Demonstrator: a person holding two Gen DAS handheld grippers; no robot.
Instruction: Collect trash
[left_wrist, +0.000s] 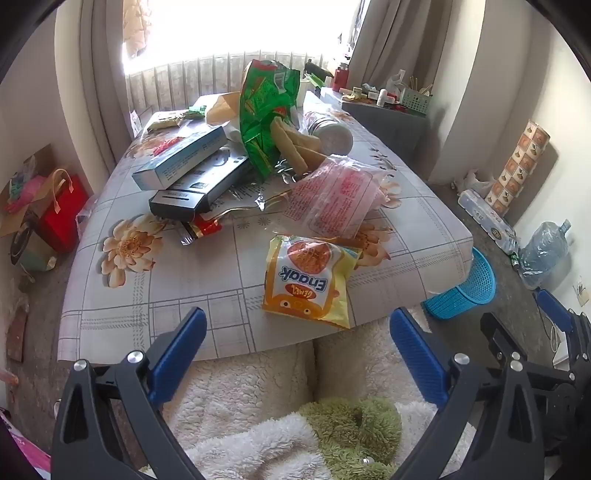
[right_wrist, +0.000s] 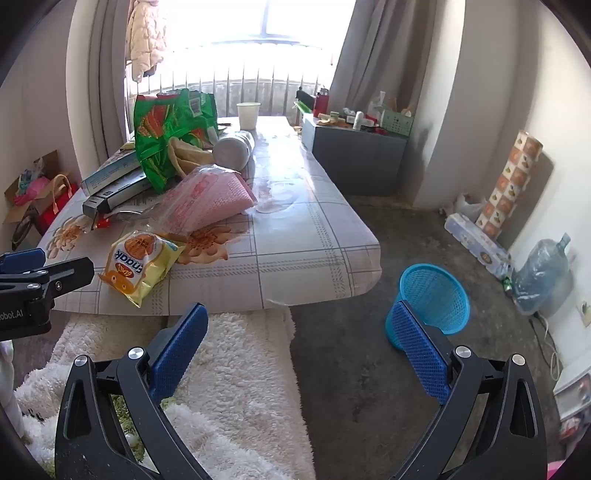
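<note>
A low table (left_wrist: 155, 302) with a flowered cloth carries the litter: a yellow snack packet (left_wrist: 310, 280) at the near edge, a pink plastic bag (left_wrist: 340, 195), a green snack bag (left_wrist: 266, 110), two long boxes (left_wrist: 188, 170) and a white cup on its side (left_wrist: 334, 138). My left gripper (left_wrist: 295, 325) hangs open just short of the table's near edge, nothing between its blue fingers. My right gripper (right_wrist: 299, 325) is open over the floor and rug, right of the yellow packet (right_wrist: 142, 264). A blue mesh bin (right_wrist: 430, 302) stands on the floor by its right finger.
A white shaggy rug (right_wrist: 240, 369) lies before the table. A grey cabinet (right_wrist: 354, 158) with small items stands at the back right. A water jug (right_wrist: 541, 269), packs and a patterned roll (right_wrist: 509, 184) line the right wall. Red bags (left_wrist: 61, 214) sit left.
</note>
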